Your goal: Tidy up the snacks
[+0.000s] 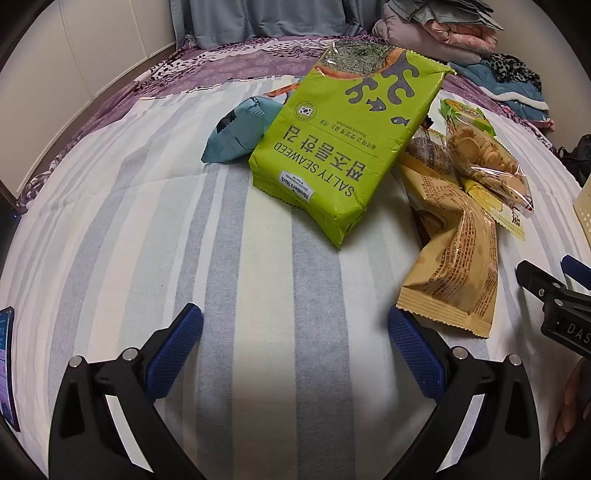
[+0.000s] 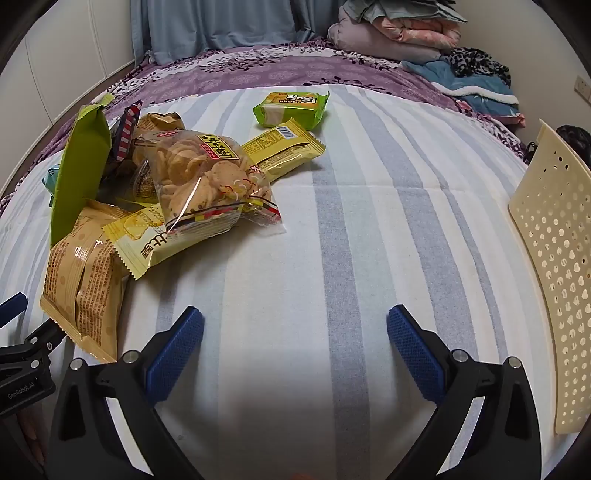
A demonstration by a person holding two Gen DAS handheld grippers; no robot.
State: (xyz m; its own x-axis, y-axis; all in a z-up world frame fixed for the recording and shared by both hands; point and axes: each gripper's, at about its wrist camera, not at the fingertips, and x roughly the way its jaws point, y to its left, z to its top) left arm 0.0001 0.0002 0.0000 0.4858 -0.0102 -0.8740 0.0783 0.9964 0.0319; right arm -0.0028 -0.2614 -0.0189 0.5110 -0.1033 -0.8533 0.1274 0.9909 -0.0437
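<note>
Snacks lie in a pile on a striped bedsheet. A large green seaweed bag (image 1: 343,144) lies ahead of my left gripper (image 1: 295,325), which is open and empty above the sheet. Beside it are a teal packet (image 1: 236,133), a tan bag (image 1: 454,266) and a clear bag of round crackers (image 1: 484,155). In the right wrist view the cracker bag (image 2: 207,177) tops the pile, over yellow packets (image 2: 284,151), with the tan bag (image 2: 85,277) at front left and the seaweed bag (image 2: 79,170) standing on edge. A small green packet (image 2: 291,109) lies apart. My right gripper (image 2: 295,325) is open and empty.
A cream perforated basket (image 2: 554,280) stands at the right edge of the sheet. Folded blankets and clothes (image 2: 413,33) are piled at the far right, with a purple bedcover (image 2: 258,70) and curtain behind. A phone-like object (image 1: 7,362) lies at the far left.
</note>
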